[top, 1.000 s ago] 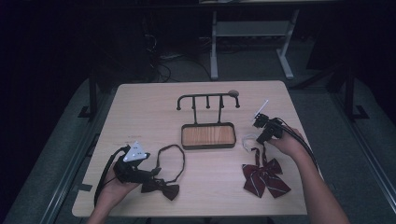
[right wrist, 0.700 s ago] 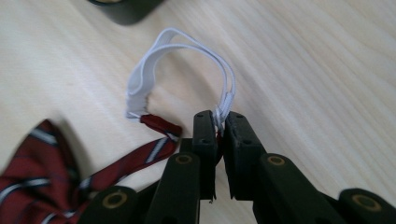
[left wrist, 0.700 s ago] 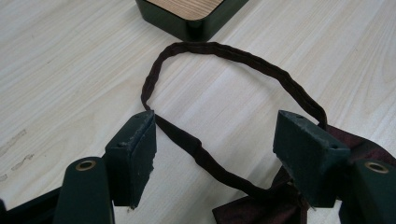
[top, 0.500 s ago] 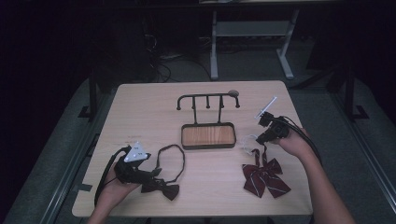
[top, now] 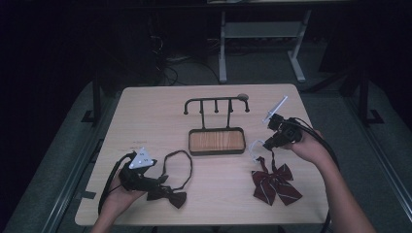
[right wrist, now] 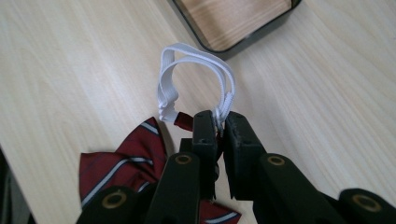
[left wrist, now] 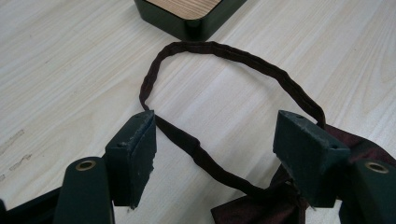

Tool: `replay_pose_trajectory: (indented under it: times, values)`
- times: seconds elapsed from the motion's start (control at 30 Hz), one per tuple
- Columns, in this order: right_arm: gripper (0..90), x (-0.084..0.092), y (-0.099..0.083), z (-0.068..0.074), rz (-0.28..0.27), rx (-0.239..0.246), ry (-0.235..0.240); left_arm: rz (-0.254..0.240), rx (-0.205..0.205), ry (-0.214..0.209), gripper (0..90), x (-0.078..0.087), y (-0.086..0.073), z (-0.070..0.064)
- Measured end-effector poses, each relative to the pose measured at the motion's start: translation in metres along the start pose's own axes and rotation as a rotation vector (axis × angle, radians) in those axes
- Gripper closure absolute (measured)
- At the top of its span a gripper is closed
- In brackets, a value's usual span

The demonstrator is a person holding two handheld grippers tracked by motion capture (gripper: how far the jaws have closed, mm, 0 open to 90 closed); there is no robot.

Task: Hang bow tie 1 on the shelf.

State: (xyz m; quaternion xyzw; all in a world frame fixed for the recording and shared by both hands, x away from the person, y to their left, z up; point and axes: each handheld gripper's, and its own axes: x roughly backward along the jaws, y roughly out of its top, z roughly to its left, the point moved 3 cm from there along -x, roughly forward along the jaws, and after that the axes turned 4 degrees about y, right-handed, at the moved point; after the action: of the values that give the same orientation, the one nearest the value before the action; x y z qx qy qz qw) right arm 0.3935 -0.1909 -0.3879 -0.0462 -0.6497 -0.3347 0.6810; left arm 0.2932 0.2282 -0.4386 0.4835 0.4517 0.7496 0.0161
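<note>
right gripper (right wrist: 219, 128) — pinching white elastic loop (right wrist: 196, 74) | left gripper (left wrist: 215, 154) — agape over dark fabric band (left wrist: 224, 51)

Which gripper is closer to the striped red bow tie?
Right. The right gripper is shut on the white elastic band of the striped red bow tie; the left gripper sits across the table by the dark bow tie.

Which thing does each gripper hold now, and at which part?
The right gripper holds the striped red bow tie by its white elastic band. The left gripper is open around the dark bow tie's strap, holding nothing.
</note>
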Motion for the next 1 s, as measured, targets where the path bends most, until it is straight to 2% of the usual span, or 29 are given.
replay_pose_trajectory:
  times: [0.63,1.0]
  values:
    - [83.2,0.034,0.013,0.016,-0.063,0.05,0.006,-0.007,0.006,0.006,30.7,0.002,0.0,0.003]
    - [83.3,0.051,0.023,0.02,-0.069,0.065,-0.011,-0.003,0.005,0.002,30.7,0.0,-0.001,0.001]
